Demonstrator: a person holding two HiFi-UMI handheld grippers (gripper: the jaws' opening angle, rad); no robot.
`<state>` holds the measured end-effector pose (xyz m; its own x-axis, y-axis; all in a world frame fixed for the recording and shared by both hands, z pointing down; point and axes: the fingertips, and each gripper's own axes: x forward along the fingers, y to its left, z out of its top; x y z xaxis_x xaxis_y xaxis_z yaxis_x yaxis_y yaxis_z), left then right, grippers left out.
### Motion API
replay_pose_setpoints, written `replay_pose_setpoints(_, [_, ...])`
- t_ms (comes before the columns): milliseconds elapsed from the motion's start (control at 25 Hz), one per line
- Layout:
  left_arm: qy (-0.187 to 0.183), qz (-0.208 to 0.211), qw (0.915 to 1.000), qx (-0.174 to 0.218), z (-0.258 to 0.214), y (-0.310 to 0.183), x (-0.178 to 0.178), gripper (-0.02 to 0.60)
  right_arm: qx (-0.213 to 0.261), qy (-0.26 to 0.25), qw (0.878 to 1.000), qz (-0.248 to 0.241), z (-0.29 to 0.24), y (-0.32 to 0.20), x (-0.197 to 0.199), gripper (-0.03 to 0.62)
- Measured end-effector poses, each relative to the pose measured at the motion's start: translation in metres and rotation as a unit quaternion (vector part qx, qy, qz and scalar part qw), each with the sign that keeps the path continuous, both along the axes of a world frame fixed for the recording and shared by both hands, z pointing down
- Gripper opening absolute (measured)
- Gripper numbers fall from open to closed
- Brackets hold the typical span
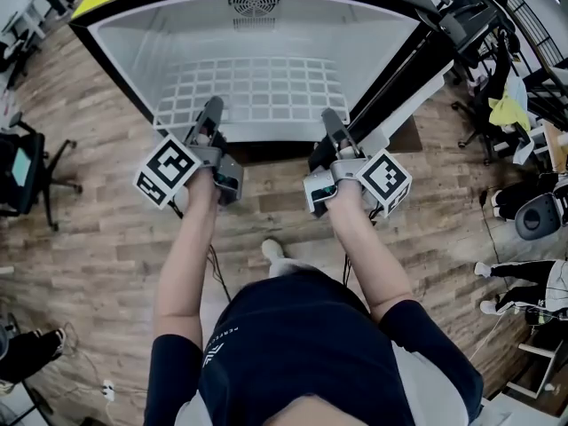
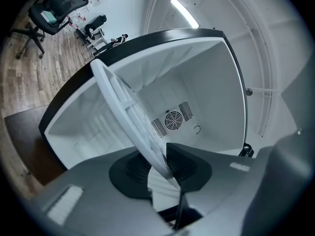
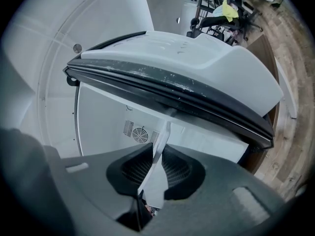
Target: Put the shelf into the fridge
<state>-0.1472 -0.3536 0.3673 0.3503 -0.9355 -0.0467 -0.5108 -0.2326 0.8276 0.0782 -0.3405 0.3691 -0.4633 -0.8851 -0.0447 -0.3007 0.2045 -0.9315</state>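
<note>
The white wire-grid shelf (image 1: 257, 91) lies level inside the open fridge (image 1: 115, 47), its front edge toward me. My left gripper (image 1: 211, 109) is closed on the left part of that front edge. My right gripper (image 1: 333, 118) is closed on the right part. In the left gripper view the shelf (image 2: 123, 107) runs slantwise between the pads of the left gripper (image 2: 160, 163). In the right gripper view the thin shelf edge (image 3: 160, 146) sits pinched between the pads of the right gripper (image 3: 156, 166). A round fan vent (image 1: 253, 5) marks the fridge's back wall.
The fridge door (image 1: 399, 87) stands open at the right, its dark seal (image 3: 187, 85) close above my right gripper. A black office chair (image 1: 27, 171) stands on the wooden floor at the left. More chairs and clutter (image 1: 497, 105) crowd the right side.
</note>
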Motion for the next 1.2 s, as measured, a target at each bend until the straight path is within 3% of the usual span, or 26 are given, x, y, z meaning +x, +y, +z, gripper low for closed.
replay_pose_setpoints(120, [0.017, -0.007, 0.9998, -0.012, 0.004, -0.004, 0.0, 0.107, 0.003, 0.006, 1.0, 0.006, 0.0, -0.005, -0.001, 0.061])
replay_pose_setpoints(520, [0.011, -0.014, 0.9998, -0.001, 0.004, -0.012, 0.0, 0.107, 0.01, 0.022, 1.0, 0.019, 0.001, -0.014, 0.0, 0.067])
replay_pose_setpoints(800, [0.08, -0.016, 0.9964, 0.024, 0.004, -0.013, -0.002, 0.091, 0.01, 0.035, 0.999, 0.014, 0.002, -0.015, -0.001, 0.083])
replay_pose_setpoints(1000, [0.041, 0.0, 0.9982, 0.044, 0.001, -0.002, -0.001, 0.109, 0.006, 0.038, 0.999, 0.013, 0.003, -0.009, 0.001, 0.094])
replay_pose_setpoints(1120, [0.042, 0.021, 0.9962, 0.074, -0.011, 0.006, 0.002, 0.109, 0.001, 0.032, 0.999, 0.016, 0.004, -0.003, 0.003, 0.092])
replay_pose_setpoints(1200, [0.021, 0.015, 0.9973, 0.069, -0.008, 0.015, -0.004, 0.107, -0.007, 0.031, 0.999, 0.017, 0.008, 0.002, 0.003, 0.089])
